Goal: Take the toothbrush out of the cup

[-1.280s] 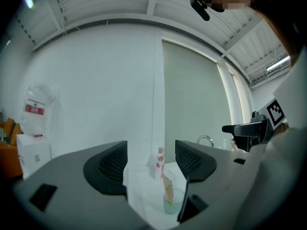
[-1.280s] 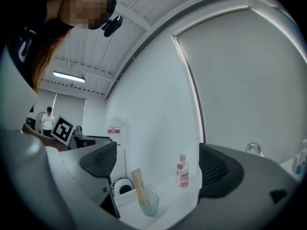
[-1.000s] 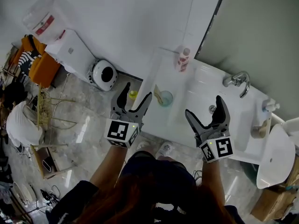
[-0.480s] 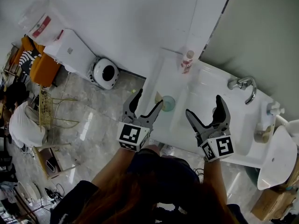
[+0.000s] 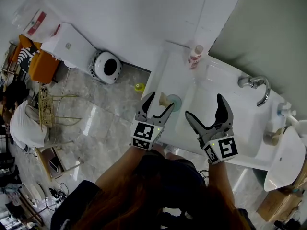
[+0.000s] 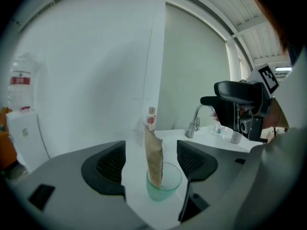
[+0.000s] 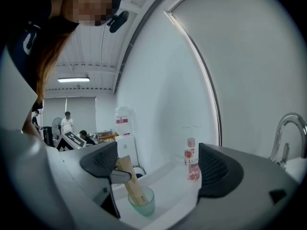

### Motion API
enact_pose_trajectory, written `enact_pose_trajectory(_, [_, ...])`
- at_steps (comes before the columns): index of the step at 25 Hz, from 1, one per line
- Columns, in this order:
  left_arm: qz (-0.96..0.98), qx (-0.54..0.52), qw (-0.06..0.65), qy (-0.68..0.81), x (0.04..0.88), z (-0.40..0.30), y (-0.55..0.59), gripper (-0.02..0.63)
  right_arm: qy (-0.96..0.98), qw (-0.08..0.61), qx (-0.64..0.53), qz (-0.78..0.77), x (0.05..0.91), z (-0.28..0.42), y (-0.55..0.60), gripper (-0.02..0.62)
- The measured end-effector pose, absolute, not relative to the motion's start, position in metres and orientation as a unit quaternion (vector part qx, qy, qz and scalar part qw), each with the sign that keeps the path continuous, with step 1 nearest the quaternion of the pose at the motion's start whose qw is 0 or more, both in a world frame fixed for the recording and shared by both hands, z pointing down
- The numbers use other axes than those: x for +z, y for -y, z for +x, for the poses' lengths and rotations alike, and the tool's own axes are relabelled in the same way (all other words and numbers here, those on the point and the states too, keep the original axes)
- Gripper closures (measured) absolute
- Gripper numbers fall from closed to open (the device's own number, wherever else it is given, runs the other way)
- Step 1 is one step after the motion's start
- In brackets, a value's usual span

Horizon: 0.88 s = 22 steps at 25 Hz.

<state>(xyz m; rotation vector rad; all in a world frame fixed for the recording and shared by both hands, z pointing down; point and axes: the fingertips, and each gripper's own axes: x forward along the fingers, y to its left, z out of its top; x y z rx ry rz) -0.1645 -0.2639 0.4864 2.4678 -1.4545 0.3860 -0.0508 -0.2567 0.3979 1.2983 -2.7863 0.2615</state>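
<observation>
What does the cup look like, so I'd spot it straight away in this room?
Find the white sink counter against the wall. On its flat end, away from the faucet, stands the cup, nearer the front edge than the bottle. It alone is see-through green, with a brown paper packet standing in it.

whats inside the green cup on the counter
A tall brown paper packet stands in the cup, sticking out above the rim. Whatever it holds is covered by the paper: no bristles or handle show.
</observation>
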Motion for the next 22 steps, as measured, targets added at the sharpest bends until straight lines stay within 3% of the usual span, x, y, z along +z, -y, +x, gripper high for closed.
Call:
enact_pose_trajectory(13, [0.841, 0.119, 0.143, 0.508, 0.499, -0.157, 0.278, 0.306, 0.905, 0.039, 0.095, 0.413, 0.413, -0.047, 0.263, 0.069])
enact_pose_trajectory(16, [0.837, 0.122, 0.132, 0.518, 0.497, -0.161, 0.276, 0.460, 0.905, 0.040, 0.097, 0.413, 0.413, -0.047, 0.262, 0.069])
enact_pose_trajectory(22, [0.843, 0.115, 0.119, 0.512, 0.491, -0.155, 0.275, 0.512, 0.905, 0.037, 0.096, 0.413, 0.412, -0.045, 0.258, 0.078])
